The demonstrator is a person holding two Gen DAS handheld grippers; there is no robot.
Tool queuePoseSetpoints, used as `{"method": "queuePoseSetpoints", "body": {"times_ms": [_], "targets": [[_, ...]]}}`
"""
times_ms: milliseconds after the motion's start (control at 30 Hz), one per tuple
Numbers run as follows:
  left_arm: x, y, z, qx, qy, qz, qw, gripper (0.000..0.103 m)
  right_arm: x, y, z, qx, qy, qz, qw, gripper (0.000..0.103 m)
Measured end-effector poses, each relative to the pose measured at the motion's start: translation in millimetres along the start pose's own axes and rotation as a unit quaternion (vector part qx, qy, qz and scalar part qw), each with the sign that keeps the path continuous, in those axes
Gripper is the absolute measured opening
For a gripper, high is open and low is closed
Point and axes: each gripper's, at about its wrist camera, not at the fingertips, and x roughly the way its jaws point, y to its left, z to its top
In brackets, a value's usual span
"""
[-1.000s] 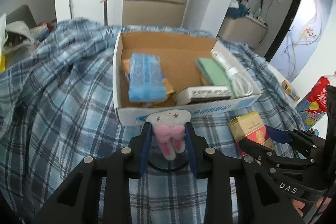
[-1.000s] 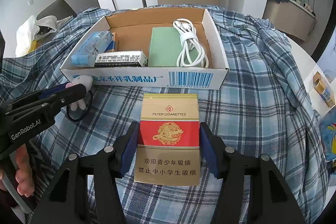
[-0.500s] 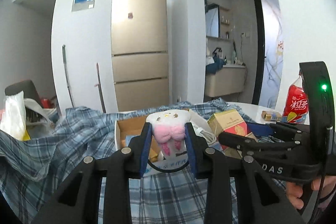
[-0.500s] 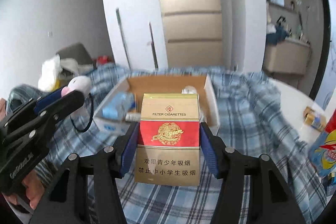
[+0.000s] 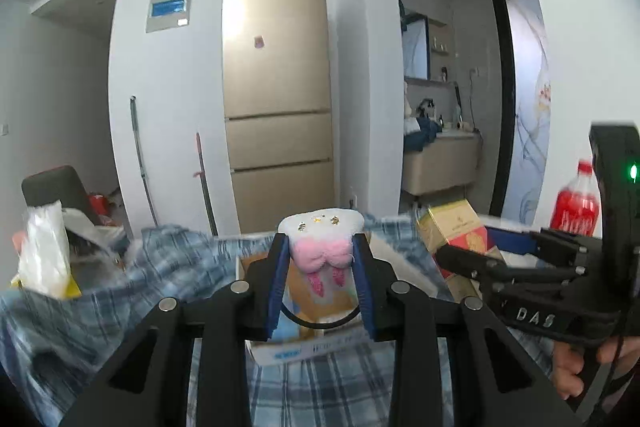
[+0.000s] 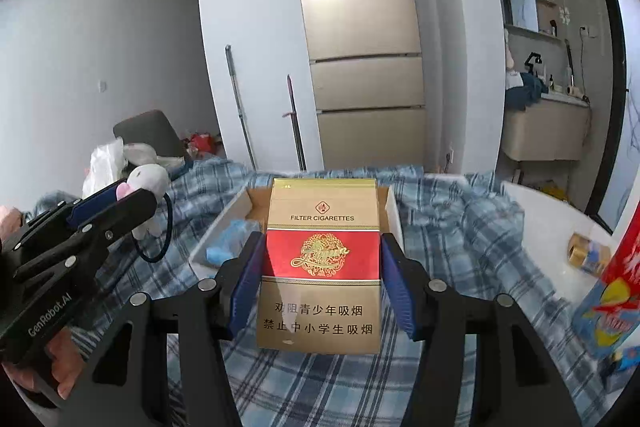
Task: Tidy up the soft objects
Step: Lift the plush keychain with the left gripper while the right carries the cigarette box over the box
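Observation:
A small white plush toy (image 5: 322,247) with a pink bow and a black loop hangs in the air, and my left gripper (image 5: 320,259) is shut on it. The same plush toy (image 6: 146,183) shows at the left of the right wrist view, pinched by the left gripper (image 6: 116,201). My right gripper (image 6: 322,263) is shut on a gold and red cigarette pack (image 6: 322,259), held upright above the cloth. That cigarette pack (image 5: 452,231) appears right of the toy in the left wrist view. Beyond both lies an open cardboard box (image 6: 394,215) on the blue plaid cloth (image 6: 460,227).
Inside the box a blue packet (image 6: 230,239) shows. A red drink bottle (image 5: 576,207) stands at the right, with a small gold pack (image 6: 586,253) on the white table. A white bag (image 5: 44,255) and a chair (image 6: 146,133) are at the left, a fridge (image 6: 360,39) behind.
Both grippers have risen off the cloth with their loads and tilted up, so the box has sunk low in the views and the room's walls and fridge now fill them.

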Motion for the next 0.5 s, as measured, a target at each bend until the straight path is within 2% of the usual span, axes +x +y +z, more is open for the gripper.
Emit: {"method": "queuePoseSetpoints", "body": {"times_ms": [167,300,400,500], "targets": [[7,9,42,-0.029,-0.008,0.009,0.9995,0.033,-3,-5,39,-0.005,-0.005,-0.022,1.000,0.056],[21,13,63,-0.041,0.004,0.025,0.9988,0.033,10,-2,69,-0.021,0.029,-0.058,0.998,0.056],[34,17,78,-0.054,0.013,0.025,0.9981,0.033,24,-2,85,0.008,0.035,-0.039,0.999,0.056],[44,27,83,-0.066,0.014,0.041,0.9969,0.033,48,-3,95,0.044,0.050,-0.015,0.998,0.056]]}}
